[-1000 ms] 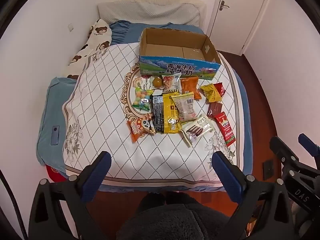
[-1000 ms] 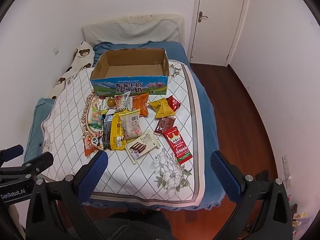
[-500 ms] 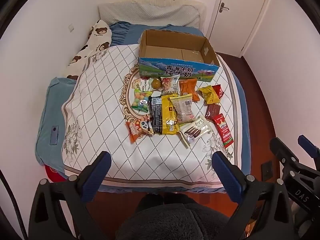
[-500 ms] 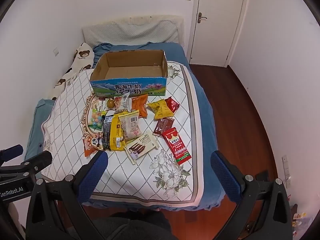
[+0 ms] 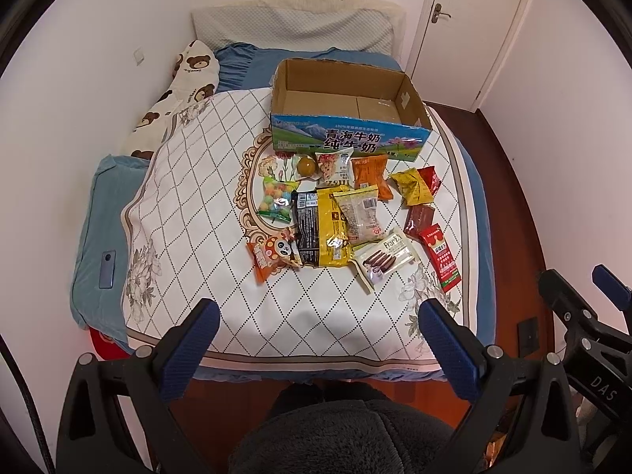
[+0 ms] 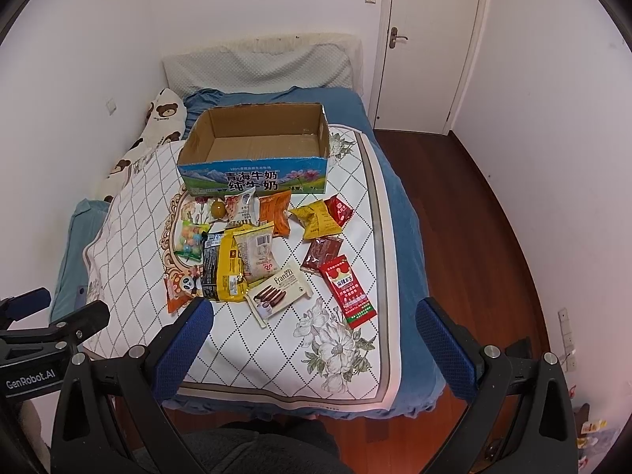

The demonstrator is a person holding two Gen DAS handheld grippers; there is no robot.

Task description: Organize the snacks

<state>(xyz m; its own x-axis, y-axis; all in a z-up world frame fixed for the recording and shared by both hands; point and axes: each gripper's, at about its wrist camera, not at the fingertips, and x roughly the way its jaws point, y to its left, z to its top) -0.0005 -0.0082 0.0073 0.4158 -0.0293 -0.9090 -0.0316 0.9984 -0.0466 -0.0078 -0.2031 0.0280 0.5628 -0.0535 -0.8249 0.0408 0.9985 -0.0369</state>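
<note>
Several snack packets lie in a cluster on the bed, in front of an empty cardboard box. Among them are a yellow-and-black bag, a red stick pack, a Franzzi wafer pack and a panda packet. My left gripper hangs open above the bed's near edge, short of the snacks. My right gripper is open too, with nothing between its fingers, just before the Franzzi pack and red stick pack.
The snacks rest on a white quilted cover over a blue bed. A bear-print pillow lies at the left, against the wall. A closed door and wooden floor are to the right. A person's dark clothing fills the bottom.
Both views have shifted slightly; the bed and snacks sit a little differently in frame. Both grippers stay open and nothing on the bed has moved.
</note>
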